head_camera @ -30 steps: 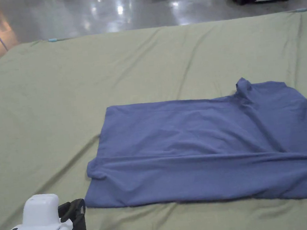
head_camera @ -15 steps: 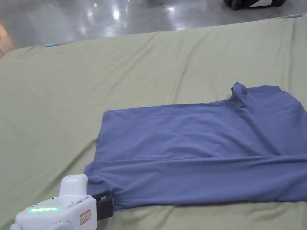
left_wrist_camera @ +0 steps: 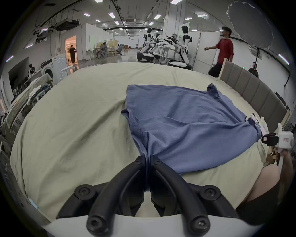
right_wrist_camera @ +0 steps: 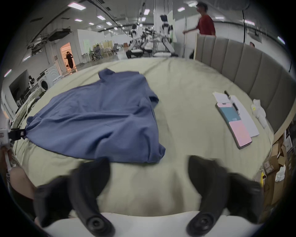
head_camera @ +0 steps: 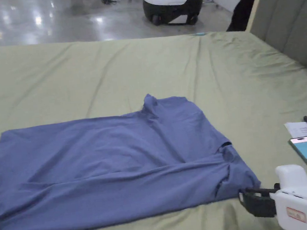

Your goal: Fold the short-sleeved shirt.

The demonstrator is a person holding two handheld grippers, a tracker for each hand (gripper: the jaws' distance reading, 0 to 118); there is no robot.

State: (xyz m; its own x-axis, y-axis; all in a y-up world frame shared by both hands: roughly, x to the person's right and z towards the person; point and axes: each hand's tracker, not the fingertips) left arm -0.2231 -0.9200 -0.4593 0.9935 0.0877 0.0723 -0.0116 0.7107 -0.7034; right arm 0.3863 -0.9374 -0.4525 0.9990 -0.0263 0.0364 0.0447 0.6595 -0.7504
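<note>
Holding the hem corner of the blue shirt [left_wrist_camera: 184, 126] in your left tongs [left_wrist_camera: 148, 158], you have both jaws pressed together on a pinch of fabric, and the cloth fans out ahead of them across the green bed sheet [left_wrist_camera: 76, 128]. Your right tongs [right_wrist_camera: 149, 162] stand wide apart and grip nothing; the shirt's near corner lies just ahead of their left jaw, not touching either jaw. In the head view the right tongs [head_camera: 250, 197] sit just beside the shirt's [head_camera: 113, 165] shoulder-end corner, with the jaws spread.

As far as you can judge, the fold is partly begun. The near long side appears turned in over the body, leaving a lengthwise ridge running across the cloth between your two tongs, and no near sleeve sticks out. The far sleeve [right_wrist_camera: 153, 100] lies loosely on top at the collar end, and the far side looks still flat and unfolded. The collar [head_camera: 150, 103] stands up in a small peak beyond your right tongs.

What is left: closing the right tongs on that near corner, bringing in the far side, then folding end to end.

To the right of your right tongs a phone [right_wrist_camera: 233, 122] and papers [right_wrist_camera: 246, 121] lie on the sheet, well apart from the shirt.
</note>
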